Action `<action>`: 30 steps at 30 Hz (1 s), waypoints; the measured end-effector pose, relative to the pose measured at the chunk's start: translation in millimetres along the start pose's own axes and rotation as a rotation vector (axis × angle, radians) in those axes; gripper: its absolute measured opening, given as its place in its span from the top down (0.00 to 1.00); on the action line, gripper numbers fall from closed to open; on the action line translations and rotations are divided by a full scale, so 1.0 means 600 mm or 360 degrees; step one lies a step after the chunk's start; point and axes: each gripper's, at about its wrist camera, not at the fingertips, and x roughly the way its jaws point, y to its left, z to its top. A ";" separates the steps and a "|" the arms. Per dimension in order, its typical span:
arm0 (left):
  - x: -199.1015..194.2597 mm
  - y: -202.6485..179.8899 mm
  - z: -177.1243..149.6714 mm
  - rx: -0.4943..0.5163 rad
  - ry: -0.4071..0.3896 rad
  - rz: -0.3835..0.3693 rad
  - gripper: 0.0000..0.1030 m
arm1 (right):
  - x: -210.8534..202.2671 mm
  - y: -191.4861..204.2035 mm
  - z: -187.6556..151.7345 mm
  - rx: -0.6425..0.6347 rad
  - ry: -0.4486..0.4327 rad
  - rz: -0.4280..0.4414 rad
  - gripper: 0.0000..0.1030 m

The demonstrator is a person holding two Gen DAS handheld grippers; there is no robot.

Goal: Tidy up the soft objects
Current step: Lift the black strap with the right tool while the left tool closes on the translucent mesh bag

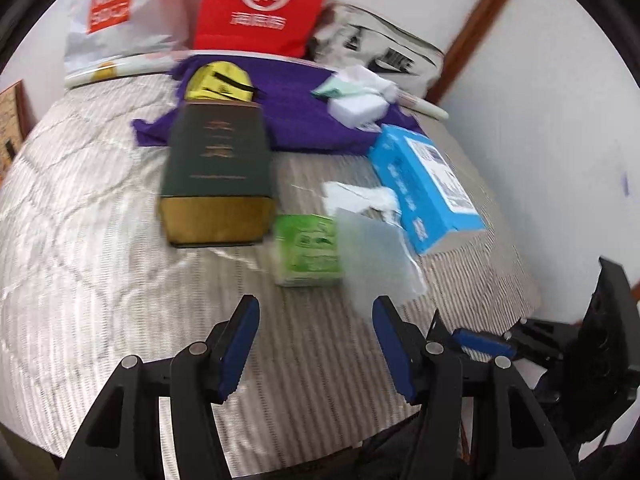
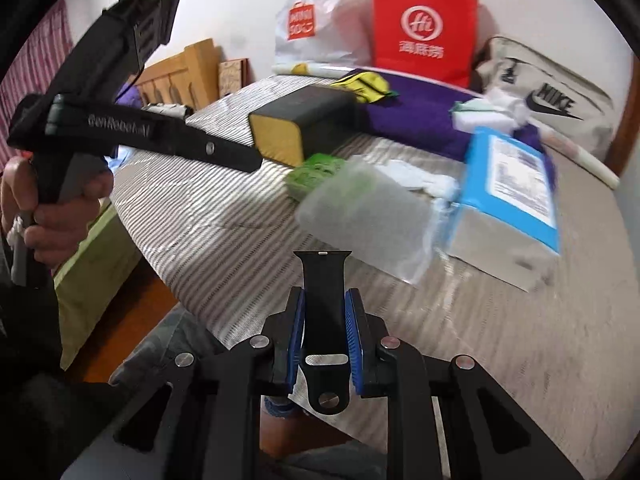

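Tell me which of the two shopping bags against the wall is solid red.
The red bag with the white circular logo; the other, the white plastic bag, has only a small orange patch.

a home bedroom: striped bed, wooden headboard, shopping bags.

Bare striped bedcover lies open left of the thick book. Ahead, the green packet, clear bag and blue box crowd together.
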 end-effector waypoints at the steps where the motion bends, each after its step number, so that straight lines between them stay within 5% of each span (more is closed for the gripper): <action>1: 0.006 -0.008 0.000 0.0015 0.0014 -0.0012 0.45 | -0.005 -0.008 -0.004 0.0012 -0.0009 -0.0018 0.80; 12: 0.074 -0.053 0.004 0.0062 0.0107 -0.0071 0.50 | -0.019 -0.097 -0.031 0.0146 -0.0035 -0.0159 0.80; 18: 0.100 -0.053 0.008 0.0013 0.0138 -0.0104 0.87 | -0.014 -0.109 -0.031 0.0174 -0.0033 -0.0166 0.80; 30: -0.004 -0.009 -0.014 0.0020 -0.0008 -0.0052 0.91 | -0.023 -0.098 -0.027 0.0158 -0.0047 -0.0185 0.80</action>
